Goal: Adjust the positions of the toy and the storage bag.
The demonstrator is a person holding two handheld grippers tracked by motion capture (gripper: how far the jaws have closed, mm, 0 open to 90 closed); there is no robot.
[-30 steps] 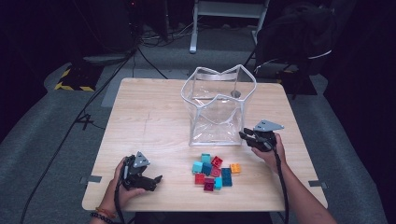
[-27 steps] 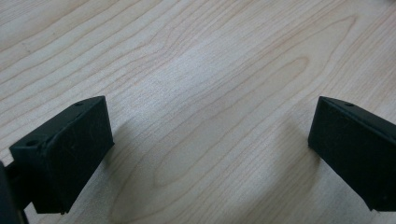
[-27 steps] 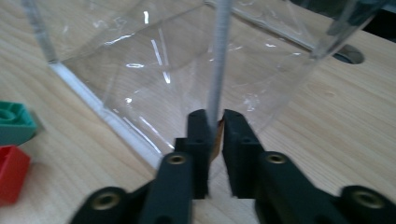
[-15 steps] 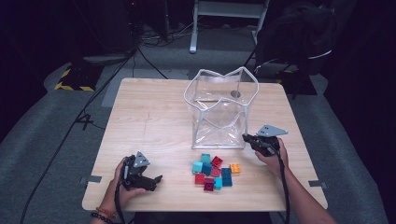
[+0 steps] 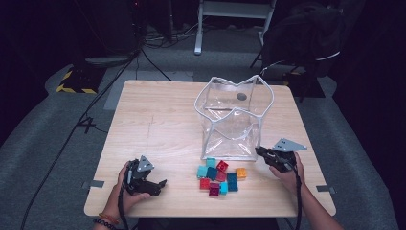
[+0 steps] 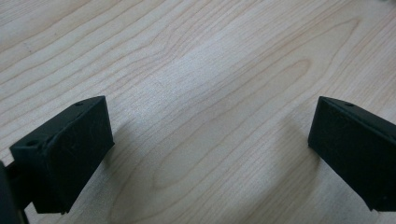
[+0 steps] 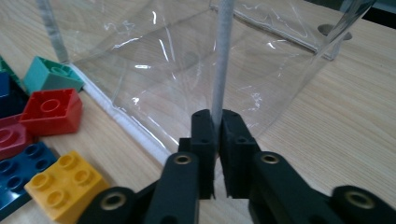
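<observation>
A clear plastic bag [image 5: 234, 120] with a white wire-like rim stands open at the table's middle right. My right gripper [image 5: 262, 153] is at its near right corner, shut on the bag's white corner edge [image 7: 219, 60], which rises straight up from between the jaws [image 7: 217, 123]. Several toy bricks [image 5: 219, 175] lie in a heap in front of the bag: red [image 7: 51, 109], yellow [image 7: 65, 184], teal [image 7: 51, 74] and dark blue [image 7: 23, 163]. My left gripper [image 5: 160, 187] rests at the front left of the table, open [image 6: 210, 140], with only bare wood between its jaws.
The wooden table [image 5: 158, 124] has free room on its left half. Its front edge runs close under both hands. Cables [image 5: 95, 110] trail over the grey floor to the left, and a dark chair [image 5: 306, 33] stands behind the table.
My right gripper has moved right and toward the table's near edge, still shut on the bag's corner edge, and the bag's near right corner came along. The left gripper has stayed put.
</observation>
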